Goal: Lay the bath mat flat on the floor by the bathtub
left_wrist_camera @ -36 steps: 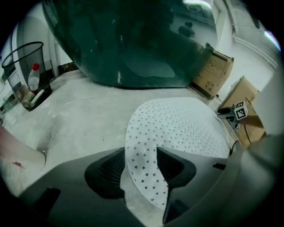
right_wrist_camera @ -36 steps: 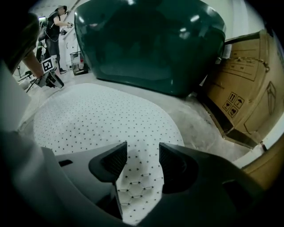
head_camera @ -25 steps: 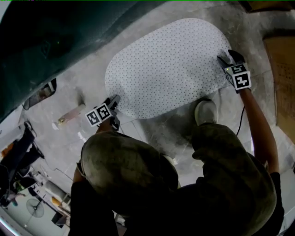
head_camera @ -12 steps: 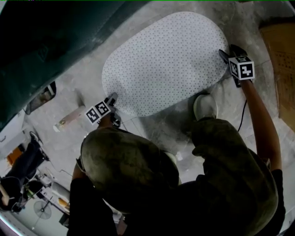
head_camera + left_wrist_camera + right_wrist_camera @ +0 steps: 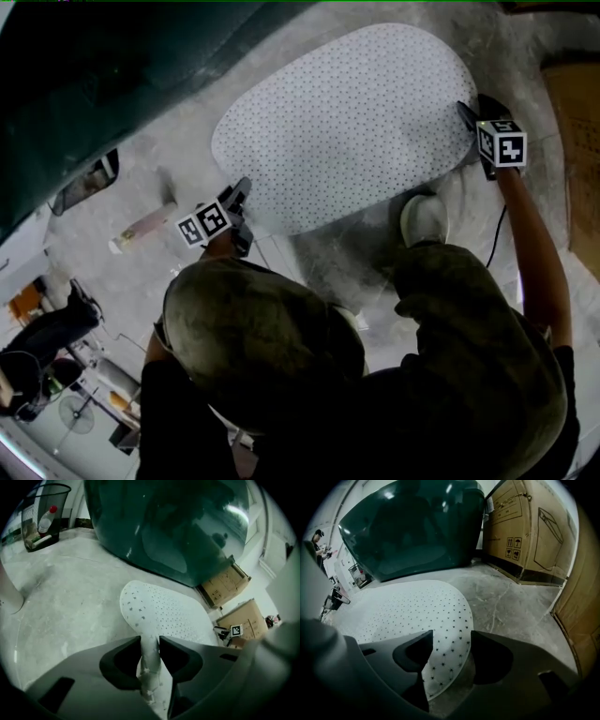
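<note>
The white dotted oval bath mat (image 5: pixel 347 122) lies on the grey concrete floor beside the dark green bathtub (image 5: pixel 112 75). My left gripper (image 5: pixel 242 190) is at the mat's near left end. Its jaws have just been closing, and in the left gripper view (image 5: pixel 150 641) they pinch a raised fold of the mat (image 5: pixel 159 613). My right gripper (image 5: pixel 466 114) is at the mat's right end. Its jaws have just been closing a little but still stand wide in the right gripper view (image 5: pixel 451 641). The mat's edge (image 5: pixel 440 667) lies between them, untouched by the pads.
Cardboard boxes (image 5: pixel 572 122) (image 5: pixel 525 527) stand to the right of the mat. The person's shoe (image 5: pixel 420 217) rests at the mat's near edge. A pale tube (image 5: pixel 142 228) lies on the floor at left. A wire bin (image 5: pixel 42 520) holding a bottle stands further off.
The left gripper has shifted slightly toward the mat and closed on its near left edge, which now stands up between the jaws. The right gripper has edged right along the mat's end.
</note>
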`<action>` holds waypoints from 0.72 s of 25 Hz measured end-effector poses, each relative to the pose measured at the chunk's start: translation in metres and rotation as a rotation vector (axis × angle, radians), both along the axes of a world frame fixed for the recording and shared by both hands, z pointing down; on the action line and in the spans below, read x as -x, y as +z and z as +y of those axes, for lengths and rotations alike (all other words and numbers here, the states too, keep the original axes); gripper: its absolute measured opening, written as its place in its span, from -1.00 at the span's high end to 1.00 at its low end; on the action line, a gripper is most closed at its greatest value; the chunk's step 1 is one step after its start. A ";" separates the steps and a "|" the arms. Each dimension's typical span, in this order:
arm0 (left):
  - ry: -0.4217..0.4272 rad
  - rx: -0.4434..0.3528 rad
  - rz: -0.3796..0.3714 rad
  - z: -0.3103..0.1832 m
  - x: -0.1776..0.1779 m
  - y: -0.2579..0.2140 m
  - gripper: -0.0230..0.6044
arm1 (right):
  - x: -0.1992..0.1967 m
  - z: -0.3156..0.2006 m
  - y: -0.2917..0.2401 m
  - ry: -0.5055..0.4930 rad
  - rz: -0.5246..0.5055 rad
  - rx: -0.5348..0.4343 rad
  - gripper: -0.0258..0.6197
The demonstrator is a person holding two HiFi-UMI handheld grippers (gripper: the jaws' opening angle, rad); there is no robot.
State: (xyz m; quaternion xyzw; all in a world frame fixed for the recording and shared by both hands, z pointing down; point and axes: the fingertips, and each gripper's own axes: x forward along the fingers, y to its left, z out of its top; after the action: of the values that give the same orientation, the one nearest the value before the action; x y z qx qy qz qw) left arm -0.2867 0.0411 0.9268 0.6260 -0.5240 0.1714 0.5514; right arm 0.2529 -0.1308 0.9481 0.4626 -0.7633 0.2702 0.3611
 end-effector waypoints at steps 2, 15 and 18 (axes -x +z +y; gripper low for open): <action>0.008 -0.032 0.046 -0.002 -0.002 -0.008 0.63 | 0.003 -0.006 -0.001 0.010 -0.020 -0.004 0.11; -0.074 -0.103 0.056 -0.009 0.011 -0.017 0.73 | 0.012 -0.013 0.007 0.019 -0.056 0.058 0.34; -0.030 -0.137 0.037 -0.017 0.011 -0.024 0.74 | 0.025 -0.004 0.005 0.024 -0.101 0.070 0.69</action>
State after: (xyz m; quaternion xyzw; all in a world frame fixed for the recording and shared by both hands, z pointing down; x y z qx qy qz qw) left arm -0.2974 0.0243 0.9032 0.6576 -0.5335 0.1152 0.5194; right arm 0.2274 -0.1351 0.9526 0.4446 -0.7650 0.3242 0.3349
